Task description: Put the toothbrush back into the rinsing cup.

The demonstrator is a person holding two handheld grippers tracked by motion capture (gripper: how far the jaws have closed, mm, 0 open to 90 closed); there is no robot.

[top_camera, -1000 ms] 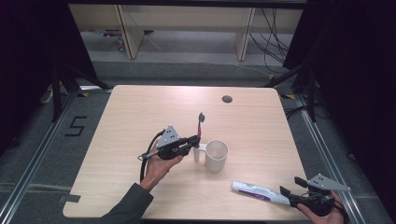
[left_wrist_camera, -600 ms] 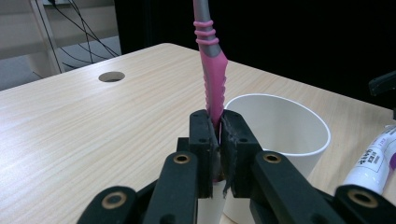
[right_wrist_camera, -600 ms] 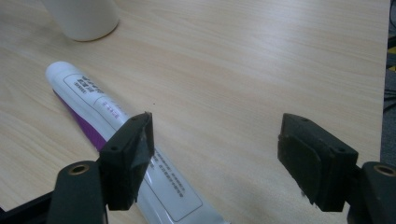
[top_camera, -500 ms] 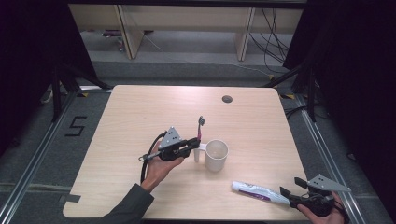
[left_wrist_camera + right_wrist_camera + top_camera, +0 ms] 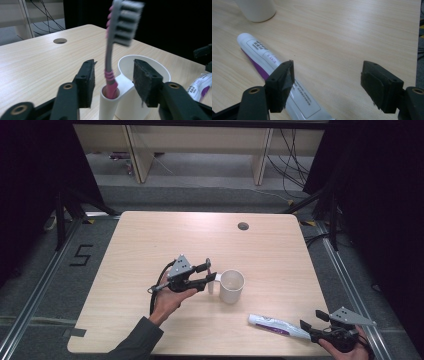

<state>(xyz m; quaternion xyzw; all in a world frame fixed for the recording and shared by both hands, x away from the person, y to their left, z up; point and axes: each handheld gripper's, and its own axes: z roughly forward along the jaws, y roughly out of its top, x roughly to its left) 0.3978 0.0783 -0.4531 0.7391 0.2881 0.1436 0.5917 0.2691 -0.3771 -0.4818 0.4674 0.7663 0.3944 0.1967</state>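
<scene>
At the middle of the wooden surface [image 5: 150,245], a little to the left, the left tongs [image 5: 209,274] lie roughly level in the person's left hand [image 5: 167,301], pointing right toward a white cup [image 5: 232,285]. Their jaws have just been opening and now stand apart. In the left gripper view a toothbrush [image 5: 113,50] stands between them with clear air on both sides. It has a grey and pink handle and grey bristles, leans slightly, and its pink foot sits in a narrow white holder [image 5: 109,105] joined to the near side of the cup [image 5: 147,75]. Neither pad presses on it. Farther back on the surface is a small round hole [image 5: 243,226].

To the right of the cup, near the front edge, a white and purple tube of toothpaste [image 5: 277,326] lies flat, its length running left to right. Just beyond its right end the right tongs [image 5: 309,327] rest in the person's right hand [image 5: 345,349] at the front right corner. Their jaws are wide apart with nothing between them. In the right gripper view the tube [image 5: 277,75] passes under one jaw and lies outside the gap, which shows bare wood.
</scene>
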